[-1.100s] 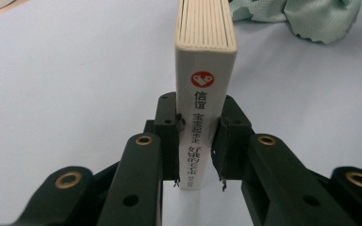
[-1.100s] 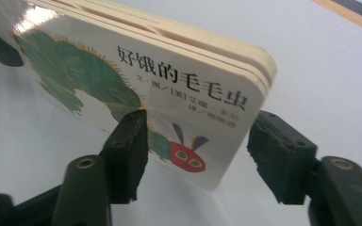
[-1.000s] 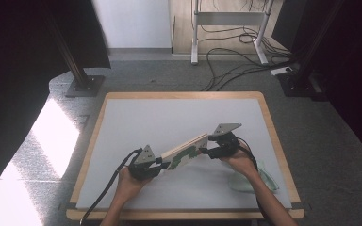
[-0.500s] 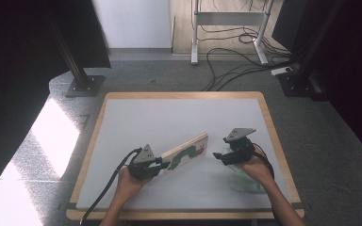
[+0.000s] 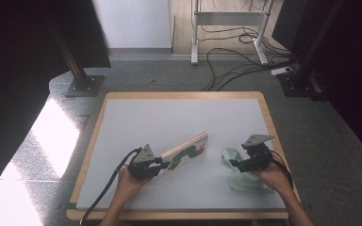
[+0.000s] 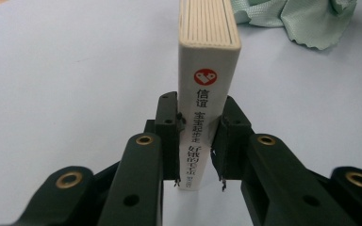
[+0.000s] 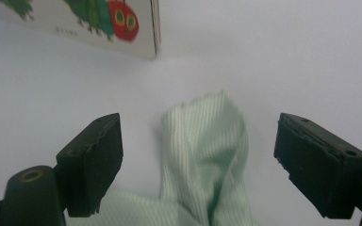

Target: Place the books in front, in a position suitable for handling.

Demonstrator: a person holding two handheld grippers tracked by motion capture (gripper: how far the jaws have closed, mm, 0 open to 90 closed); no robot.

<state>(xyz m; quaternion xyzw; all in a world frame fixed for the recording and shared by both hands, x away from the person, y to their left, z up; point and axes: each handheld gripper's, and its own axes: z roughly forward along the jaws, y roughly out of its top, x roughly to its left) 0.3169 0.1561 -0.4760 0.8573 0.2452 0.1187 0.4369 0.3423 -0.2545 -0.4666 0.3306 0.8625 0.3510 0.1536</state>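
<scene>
A children's board book (image 5: 188, 149) with a green caterpillar on its cover stands on its long edge on the white tabletop (image 5: 169, 117). My left gripper (image 5: 164, 165) is shut on its near end, the jaws clamping the spine (image 6: 209, 70) from both sides. To the right lies a crumpled pale green cloth (image 5: 241, 181). My right gripper (image 5: 234, 163) hovers at the cloth, and its jaws have just been opening. In the right gripper view the cloth (image 7: 207, 155) rises between the wide jaws and touches neither pad. The book's far corner (image 7: 99, 19) shows beyond it.
A wooden rim (image 5: 184, 95) frames the tabletop. On the floor behind are cables (image 5: 235, 70), a white desk frame (image 5: 195, 56) and a black stand base (image 5: 85, 84). Bare tabletop stretches across the far half and the left side.
My right gripper has moved rightward away from the book's far end and over to the cloth, with its jaws spreading wider. The left gripper and the book have stayed put.
</scene>
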